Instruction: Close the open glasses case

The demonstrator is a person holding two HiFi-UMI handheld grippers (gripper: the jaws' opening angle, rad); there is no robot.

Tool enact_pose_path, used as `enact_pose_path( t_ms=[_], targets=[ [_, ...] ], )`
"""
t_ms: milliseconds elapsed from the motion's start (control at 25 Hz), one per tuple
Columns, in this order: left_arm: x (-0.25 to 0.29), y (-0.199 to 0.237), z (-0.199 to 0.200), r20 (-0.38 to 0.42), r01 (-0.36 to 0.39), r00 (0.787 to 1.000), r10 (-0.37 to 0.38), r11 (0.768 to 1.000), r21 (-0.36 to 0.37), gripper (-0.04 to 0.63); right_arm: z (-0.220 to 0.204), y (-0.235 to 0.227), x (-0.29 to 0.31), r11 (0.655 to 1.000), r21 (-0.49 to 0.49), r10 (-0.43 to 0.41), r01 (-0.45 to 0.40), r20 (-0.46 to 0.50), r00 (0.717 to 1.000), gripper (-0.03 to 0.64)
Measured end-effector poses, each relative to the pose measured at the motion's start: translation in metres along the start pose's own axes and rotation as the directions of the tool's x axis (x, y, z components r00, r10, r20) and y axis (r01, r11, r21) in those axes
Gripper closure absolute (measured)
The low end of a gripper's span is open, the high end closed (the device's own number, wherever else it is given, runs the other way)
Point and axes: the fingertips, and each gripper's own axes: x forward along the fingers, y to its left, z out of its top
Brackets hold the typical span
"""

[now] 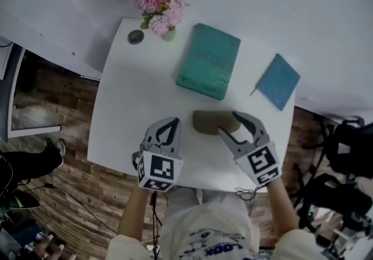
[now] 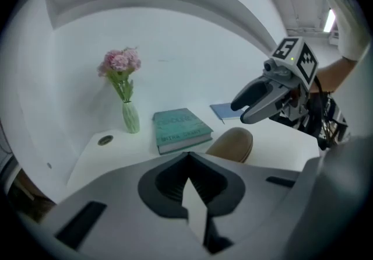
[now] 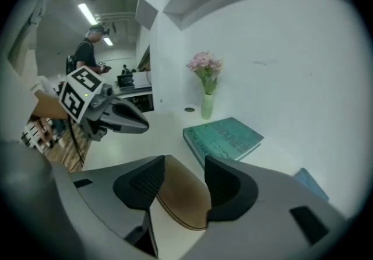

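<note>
The brown glasses case (image 1: 210, 122) lies on the white table (image 1: 125, 119) near its front edge, a rounded shell with its lid down as far as I can see. My right gripper (image 1: 229, 123) is open and straddles the case's right end; in the right gripper view the case (image 3: 183, 200) shows between the spread jaws, and the pads do not press on it. My left gripper (image 1: 169, 123) is shut and empty, just left of the case and apart from it. In the left gripper view the case (image 2: 233, 143) lies beyond the shut jaws, with the right gripper (image 2: 240, 111) above it.
A green book (image 1: 208, 60) lies behind the case and a blue notebook (image 1: 278, 81) at the back right. A vase of pink flowers (image 1: 160, 5) and a small dark round object (image 1: 136, 36) stand at the back left corner. Wooden floor surrounds the table; a person (image 3: 90, 49) stands far off.
</note>
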Motion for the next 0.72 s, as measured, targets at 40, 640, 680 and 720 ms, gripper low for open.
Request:
enact_pose_path(
  t_ms=[40, 640, 680, 720],
  targets=[
    [0.007, -0.001, -0.003, -0.014, 0.032, 0.999, -0.032, 0.999, 0.020, 0.595, -0.004, 0.001, 0.004, 0.999, -0.024, 0.046, -0.047, -0.025, 0.999, 0.417],
    [0.059, -0.007, -0.031, -0.269, 0.448, 0.884, -0.383, 0.859, 0.247, 0.553, -0.052, 0.013, 0.041, 0.787, -0.214, 0.445, -0.578, -0.453, 0.773, 0.325],
    [0.061, -0.010, -0.032, -0.293, 0.483, 0.865, -0.407, 0.836, 0.262, 0.526, -0.058, 0.016, 0.043, 0.769, -0.214, 0.463, -0.603, -0.464, 0.755, 0.324],
    [0.063, -0.013, -0.033, -0.313, 0.514, 0.847, -0.429, 0.811, 0.279, 0.504, -0.063, 0.019, 0.045, 0.752, -0.217, 0.476, -0.622, -0.475, 0.740, 0.320]
  ],
)
